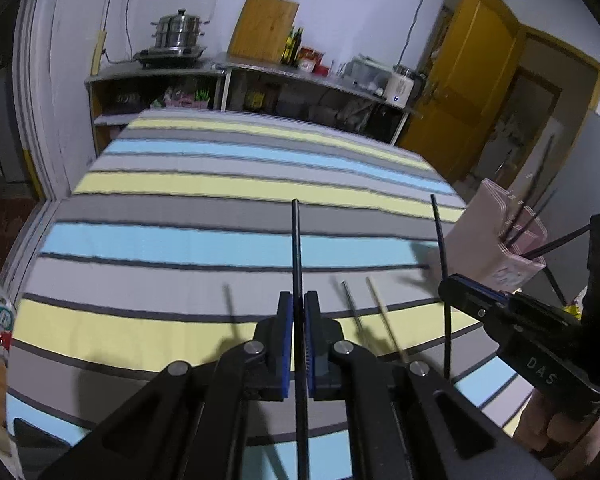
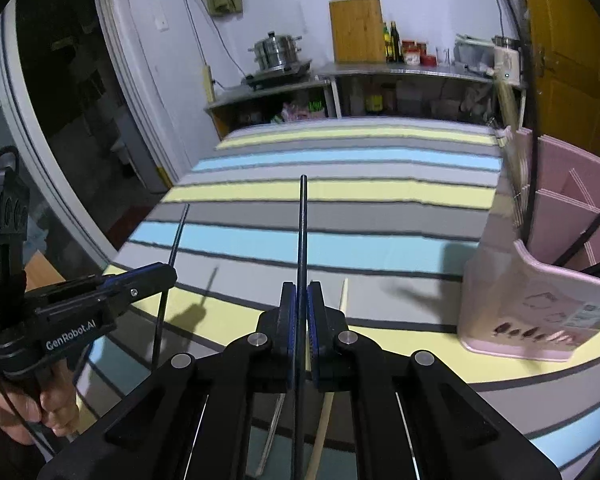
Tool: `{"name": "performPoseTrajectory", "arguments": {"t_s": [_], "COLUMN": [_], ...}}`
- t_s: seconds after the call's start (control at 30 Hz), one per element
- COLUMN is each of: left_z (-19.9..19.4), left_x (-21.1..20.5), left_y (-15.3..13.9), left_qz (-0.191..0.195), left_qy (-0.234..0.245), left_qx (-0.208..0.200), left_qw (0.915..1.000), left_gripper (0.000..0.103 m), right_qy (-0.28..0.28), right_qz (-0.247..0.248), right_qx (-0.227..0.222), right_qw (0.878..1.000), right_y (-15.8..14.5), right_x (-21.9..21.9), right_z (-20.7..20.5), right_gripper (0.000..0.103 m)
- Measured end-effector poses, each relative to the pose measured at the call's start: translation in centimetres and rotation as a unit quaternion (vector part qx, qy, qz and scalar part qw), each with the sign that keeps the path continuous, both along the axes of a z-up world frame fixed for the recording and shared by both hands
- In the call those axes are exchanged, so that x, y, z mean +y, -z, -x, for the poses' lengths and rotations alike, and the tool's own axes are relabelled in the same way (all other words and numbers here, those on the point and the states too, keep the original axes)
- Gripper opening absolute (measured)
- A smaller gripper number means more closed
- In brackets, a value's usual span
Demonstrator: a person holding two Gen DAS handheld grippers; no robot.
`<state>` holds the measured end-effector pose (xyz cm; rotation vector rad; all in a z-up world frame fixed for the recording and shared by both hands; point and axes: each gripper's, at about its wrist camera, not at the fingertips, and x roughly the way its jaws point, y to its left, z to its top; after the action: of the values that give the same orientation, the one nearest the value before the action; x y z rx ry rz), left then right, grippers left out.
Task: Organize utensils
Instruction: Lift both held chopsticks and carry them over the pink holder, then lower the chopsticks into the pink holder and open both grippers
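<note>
Both grippers clamping one black chopstick each above the striped cloth [image 1: 220, 240]

Left gripper [image 1: 299, 300] is pinching a black chopstick [image 1: 296, 248] at frame centre; right gripper [image 2: 301, 292] is gripping another black chopstick [image 2: 302, 232]; pink holder [image 2: 540, 280] is standing at right edge, a pale chopstick [image 1: 384, 320] lying on the cloth

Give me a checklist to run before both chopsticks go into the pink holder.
1. Left gripper shut on its black chopstick: ok.
2. Right gripper shut on its black chopstick: ok.
3. Both held chopsticks lifted off the striped cloth: ok.
4. Pink holder upright: ok.
5. Free compartment in the holder: cannot tell.
6. Loose chopsticks left on the cloth: not ok, still to collect.
</note>
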<state>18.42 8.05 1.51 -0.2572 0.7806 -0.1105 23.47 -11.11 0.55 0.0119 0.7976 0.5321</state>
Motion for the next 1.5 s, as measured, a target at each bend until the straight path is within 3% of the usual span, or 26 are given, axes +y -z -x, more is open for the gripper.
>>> {"name": "performPoseTrajectory", "arguments": {"t_s": [0.4, 0.87, 1.5], "left_z": [2.8, 3.5, -0.5], "left_x": [-0.5, -2.7, -10.2], "left_y": [-5.4, -8.8, -12.3], "left_qz": [0.008, 0.012, 0.042], "left_qy": [0.021, 0.054, 0.141], "left_qx": [-0.054, -0.086, -0.093], "left_qw": [0.9983, 0.9947, 0.9847], "left_gripper": [0.005, 0.005, 0.005], "right_qy": [0.015, 0.037, 0.119], "right_qz": [-0.028, -0.044, -0.055], "right_qx": [-0.049, -0.081, -0.112], "right_qw": [0.998, 0.995, 0.985], "right_y": [-4.9, -7.9, -11.1], "right_x": [-2.7, -5.5, -12.9], "right_z": [3.2, 5.9, 5.7], "right_gripper": [0.006, 0.006, 0.006]}}
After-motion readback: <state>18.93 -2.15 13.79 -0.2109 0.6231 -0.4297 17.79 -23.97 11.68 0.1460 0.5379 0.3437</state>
